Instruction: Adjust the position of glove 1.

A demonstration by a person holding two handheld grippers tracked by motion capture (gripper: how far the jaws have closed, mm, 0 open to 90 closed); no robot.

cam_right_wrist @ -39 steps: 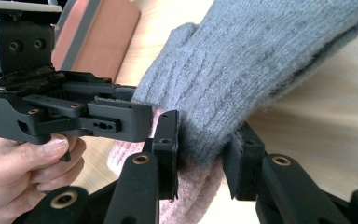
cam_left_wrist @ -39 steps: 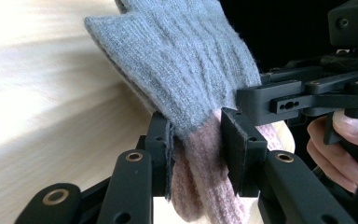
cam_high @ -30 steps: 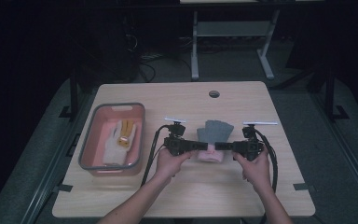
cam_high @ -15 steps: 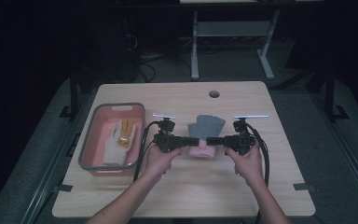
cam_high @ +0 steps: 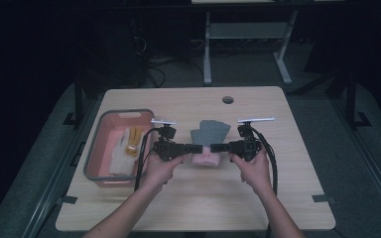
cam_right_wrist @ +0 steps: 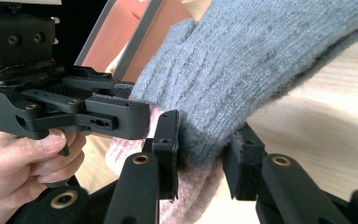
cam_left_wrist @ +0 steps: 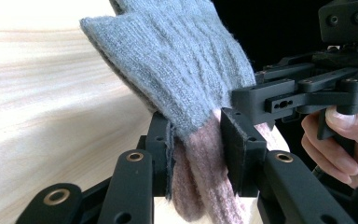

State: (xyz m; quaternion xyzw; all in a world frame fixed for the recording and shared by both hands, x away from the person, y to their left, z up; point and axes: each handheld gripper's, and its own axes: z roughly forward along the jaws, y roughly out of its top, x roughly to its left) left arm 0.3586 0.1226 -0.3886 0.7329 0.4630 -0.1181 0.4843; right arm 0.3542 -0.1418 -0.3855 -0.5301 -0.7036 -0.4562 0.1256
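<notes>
Both the left gripper point(cam_high: 196, 148) and right gripper point(cam_high: 217, 147) pinch the knit glove point(cam_high: 209, 134); they should lift evenly toward the pink bin point(cam_high: 93, 158).

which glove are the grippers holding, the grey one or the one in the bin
The grey glove with the pink cuff, clamped between the left gripper and right gripper. The pale glove lies untouched in the pink bin.
</notes>
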